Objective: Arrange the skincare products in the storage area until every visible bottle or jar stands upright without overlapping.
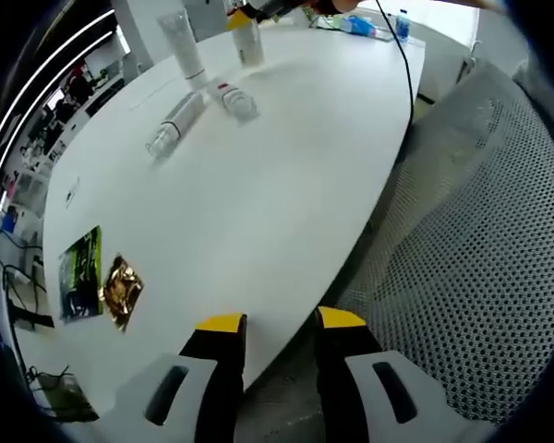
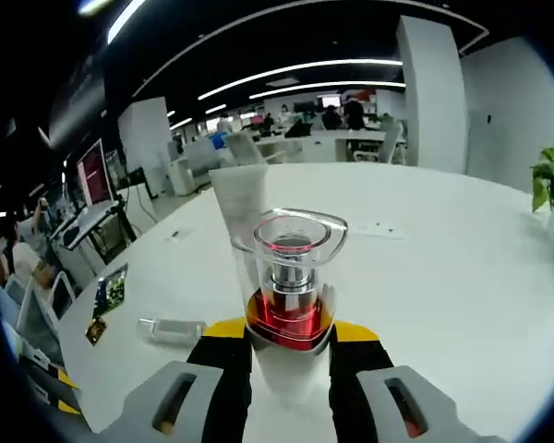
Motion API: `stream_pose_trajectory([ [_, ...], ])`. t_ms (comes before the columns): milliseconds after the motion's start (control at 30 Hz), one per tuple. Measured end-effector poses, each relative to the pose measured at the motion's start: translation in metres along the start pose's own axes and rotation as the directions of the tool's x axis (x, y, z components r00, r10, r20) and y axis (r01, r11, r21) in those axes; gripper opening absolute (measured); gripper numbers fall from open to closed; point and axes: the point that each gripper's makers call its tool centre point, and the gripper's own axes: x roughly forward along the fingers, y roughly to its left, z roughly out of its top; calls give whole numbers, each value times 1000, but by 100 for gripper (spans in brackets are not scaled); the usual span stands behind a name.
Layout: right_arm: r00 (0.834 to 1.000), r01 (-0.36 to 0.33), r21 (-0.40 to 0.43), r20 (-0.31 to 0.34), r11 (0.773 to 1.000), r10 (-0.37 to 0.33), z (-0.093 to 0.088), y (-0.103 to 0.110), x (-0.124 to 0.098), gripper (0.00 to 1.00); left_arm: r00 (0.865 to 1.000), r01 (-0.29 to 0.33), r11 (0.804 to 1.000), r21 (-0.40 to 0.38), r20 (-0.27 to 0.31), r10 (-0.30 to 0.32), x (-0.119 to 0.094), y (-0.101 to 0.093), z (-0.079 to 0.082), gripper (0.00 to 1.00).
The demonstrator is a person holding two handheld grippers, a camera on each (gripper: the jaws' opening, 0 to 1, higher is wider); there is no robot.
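Two bottles lying flat, two tubes upright (white table).

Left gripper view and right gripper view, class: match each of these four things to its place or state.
Things:
1. white tube
2. clear bottle
3. gold packet
4. red-based bottle

Places or states:
A. lying on its side on the table
B. between the jaws of the right gripper
C. standing upright
D. beside the green card

Pairs: 1-C, 2-A, 3-D, 4-B.
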Motion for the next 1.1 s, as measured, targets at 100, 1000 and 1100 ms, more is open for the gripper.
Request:
stream_pose_trajectory([
  [100,1000,5,-18,2,1000,-5,6,-5,7,24,1000,2,1000,1,-6,-2,1,-1,-1,24],
  [1000,999,-26,-122,44,992,32,33,-19,58,24,999,20,1000,18,34,-20,1,-5,7,20],
  [1100,997,-41,-130,58,991,48,36,-17,59,24,999,30,999,10,33,-30,2,-7,7,19],
])
